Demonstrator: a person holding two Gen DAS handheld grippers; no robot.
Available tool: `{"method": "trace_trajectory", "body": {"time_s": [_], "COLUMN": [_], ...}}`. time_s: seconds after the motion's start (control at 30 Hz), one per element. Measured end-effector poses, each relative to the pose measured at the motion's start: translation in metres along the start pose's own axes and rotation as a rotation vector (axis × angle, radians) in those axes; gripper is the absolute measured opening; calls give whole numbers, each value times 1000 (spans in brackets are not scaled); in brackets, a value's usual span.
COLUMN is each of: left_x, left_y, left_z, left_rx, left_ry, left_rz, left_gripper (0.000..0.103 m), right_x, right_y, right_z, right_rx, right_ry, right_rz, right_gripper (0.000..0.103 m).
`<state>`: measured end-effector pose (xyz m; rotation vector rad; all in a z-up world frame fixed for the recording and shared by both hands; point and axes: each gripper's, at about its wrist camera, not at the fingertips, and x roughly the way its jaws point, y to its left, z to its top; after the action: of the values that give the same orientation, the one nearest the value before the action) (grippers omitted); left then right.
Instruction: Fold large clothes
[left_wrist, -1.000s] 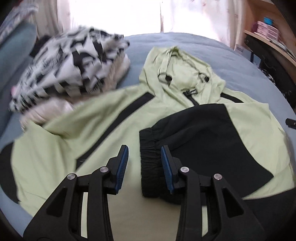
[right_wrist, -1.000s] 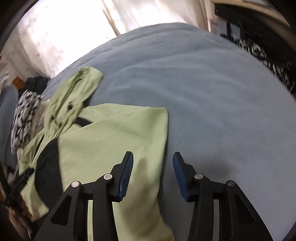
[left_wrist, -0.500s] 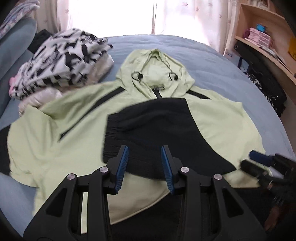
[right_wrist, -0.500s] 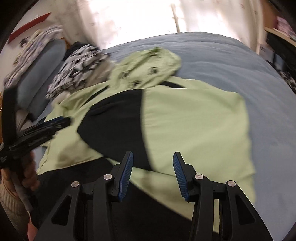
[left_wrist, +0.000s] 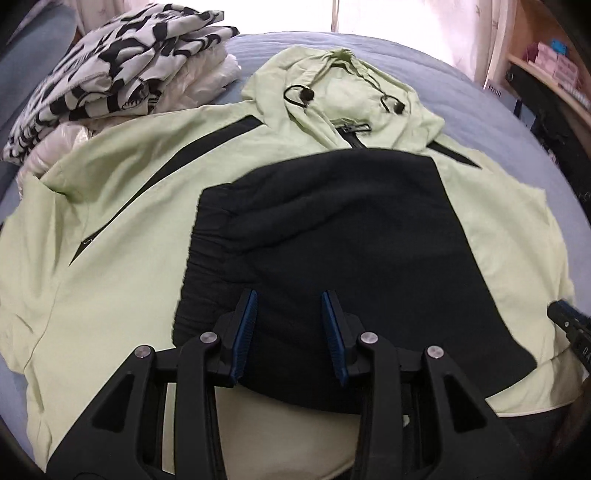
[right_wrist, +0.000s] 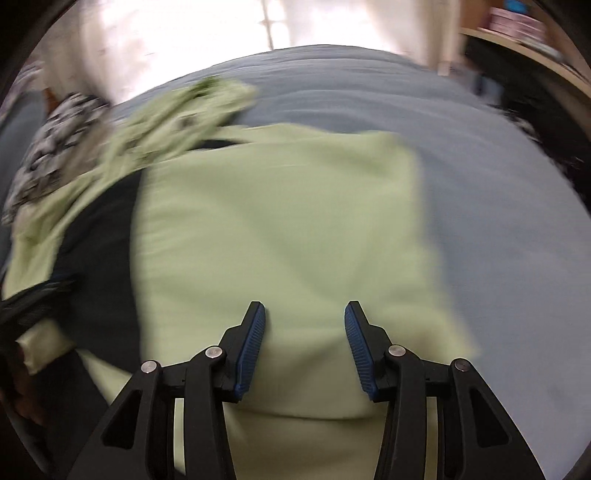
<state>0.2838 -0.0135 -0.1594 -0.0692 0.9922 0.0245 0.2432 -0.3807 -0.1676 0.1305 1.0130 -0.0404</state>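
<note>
Jacket (left_wrist: 122, 258), pale green with black panels, lies spread flat on the blue bed (left_wrist: 461, 96), hood (left_wrist: 343, 85) at the far end. One black sleeve (left_wrist: 332, 236) is folded across the chest. Left tool (left_wrist: 289, 325) hangs just above that black sleeve, jaws partly apart, nothing between the pads. Right tool (right_wrist: 304, 343) is over the green folded side of the jacket near its right edge; view is motion-blurred. Its jaws have just been closing, a gap still shows, no cloth gripped. Stack of folded patterned clothes (left_wrist: 110, 62) sits beside the jacket's far left shoulder.
</note>
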Motion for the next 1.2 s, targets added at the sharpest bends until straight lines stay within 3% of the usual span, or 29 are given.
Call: {"method": "trace_trajectory", "body": {"time_s": [0.07, 0.17, 0.4, 0.47, 0.57, 0.7, 0.93, 1.2], "left_x": [-1, -4, -33, -49, -73, -103, -159, -222], "left_y": [7, 8, 4, 3, 3, 4, 16, 43], "left_z": [2, 4, 5, 4, -1, -10, -49, -86], "left_rx": [-17, -23, -21, -11, -3, 20, 25, 19], "left_ry": [2, 10, -3, -25, -54, -71, -97, -136], "left_rz": [-21, -27, -49, -41, -28, 8, 30, 43], "left_gripper": [33, 33, 34, 39, 43, 43, 44, 44], "right_x": [-6, -15, -42, -59, -82, -121, -181, -240], "right_y": [-17, -23, -47, -46, -36, -21, 7, 50], "right_z": [-1, 1, 11, 6, 1, -11, -43, -89], "right_rx": [36, 50, 70, 77, 73, 69, 62, 17], "right_ry": [9, -10, -14, -22, -37, -76, -119, -111], "right_rz": [32, -7, -25, 3, 23, 37, 80, 121], "right_gripper": [15, 15, 25, 26, 30, 45, 46, 46]}}
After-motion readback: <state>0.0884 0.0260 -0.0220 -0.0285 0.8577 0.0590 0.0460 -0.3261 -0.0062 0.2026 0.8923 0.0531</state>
